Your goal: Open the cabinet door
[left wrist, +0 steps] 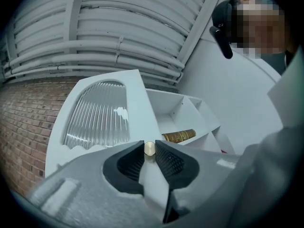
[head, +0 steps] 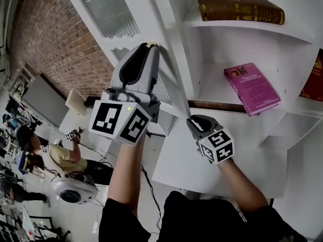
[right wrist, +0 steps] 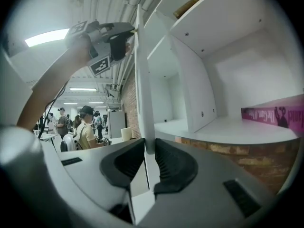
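The cabinet door (head: 144, 21) is seen standing open, swung out from the white cabinet (head: 212, 49) and running from 11 o'clock toward the centre of the head view, nearly edge-on in the right gripper view. A pane of ribbed glass (left wrist: 97, 113) with an arched top is set into it, and a small brass knob (left wrist: 149, 148) is fixed near its free edge. The knob is clamped between the tips of the left hand-held gripper (left wrist: 149, 145), whose jaws are drawn in narrow against both sides of it; this gripper is held high, at about 12 o'clock from the other. The right hand-held gripper (right wrist: 147, 148) is closed on the thin edge of the door lower down, the white panel being pinched between its two dark pads. Behind the door, the cabinet's open shelves are exposed: a brown book (head: 239, 9) with gilt lettering is laid flat on the upper shelf at 1 o'clock, and a pink book (head: 252, 87) is laid flat on the shelf below, at 3 o'clock. A brick wall (head: 55, 39) is seen at 10 o'clock, and a person in a yellow shirt (head: 58, 155) is seen at 8 o'clock, well apart from the cabinet.
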Tool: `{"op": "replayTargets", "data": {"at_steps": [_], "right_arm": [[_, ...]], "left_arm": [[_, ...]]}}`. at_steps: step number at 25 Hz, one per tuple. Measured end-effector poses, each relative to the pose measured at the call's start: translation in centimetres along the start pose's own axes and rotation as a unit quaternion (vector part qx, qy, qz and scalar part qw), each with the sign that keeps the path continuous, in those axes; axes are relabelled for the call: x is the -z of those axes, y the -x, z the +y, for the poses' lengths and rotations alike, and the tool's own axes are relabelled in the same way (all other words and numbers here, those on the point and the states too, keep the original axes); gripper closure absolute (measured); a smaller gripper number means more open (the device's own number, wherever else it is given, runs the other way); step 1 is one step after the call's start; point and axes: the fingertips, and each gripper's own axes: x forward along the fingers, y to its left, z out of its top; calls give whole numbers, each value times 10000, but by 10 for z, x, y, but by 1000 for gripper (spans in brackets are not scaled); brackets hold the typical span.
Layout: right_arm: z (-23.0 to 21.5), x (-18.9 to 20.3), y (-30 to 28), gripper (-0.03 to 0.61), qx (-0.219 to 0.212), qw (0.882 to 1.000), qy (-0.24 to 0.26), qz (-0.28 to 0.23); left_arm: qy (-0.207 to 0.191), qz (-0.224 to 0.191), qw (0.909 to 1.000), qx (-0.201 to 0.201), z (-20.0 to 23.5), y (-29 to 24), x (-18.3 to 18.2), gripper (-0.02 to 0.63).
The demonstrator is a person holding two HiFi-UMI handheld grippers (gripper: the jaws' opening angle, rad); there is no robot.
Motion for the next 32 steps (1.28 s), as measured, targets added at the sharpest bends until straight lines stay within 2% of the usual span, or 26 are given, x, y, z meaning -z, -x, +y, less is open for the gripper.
{"op": "replayTargets", "data": {"at_steps": [3,6,10,15,24,32], "right_arm": [[22,1,3,514,49,9998,162,-59],[39,3,8,514,283,9994,165,-129],[63,5,11,514,608,9980,28,-156],[95,7,10,515,798,9967,95,-152],[151,10,4,518,1044,9942,-36,-255],[200,14,-12,518,1154,9926,-78,-379]], "left_arm": [[160,-106,9998,42,3,19,-9,532],[244,-177,9994,187,5,35,-16,532],[352,-116,9980,515,8,54,-24,532],[585,-88,9954,757,18,80,-35,532],[965,-174,9902,999,42,124,-50,531],[1021,-191,9888,1069,67,161,-59,523]]}}
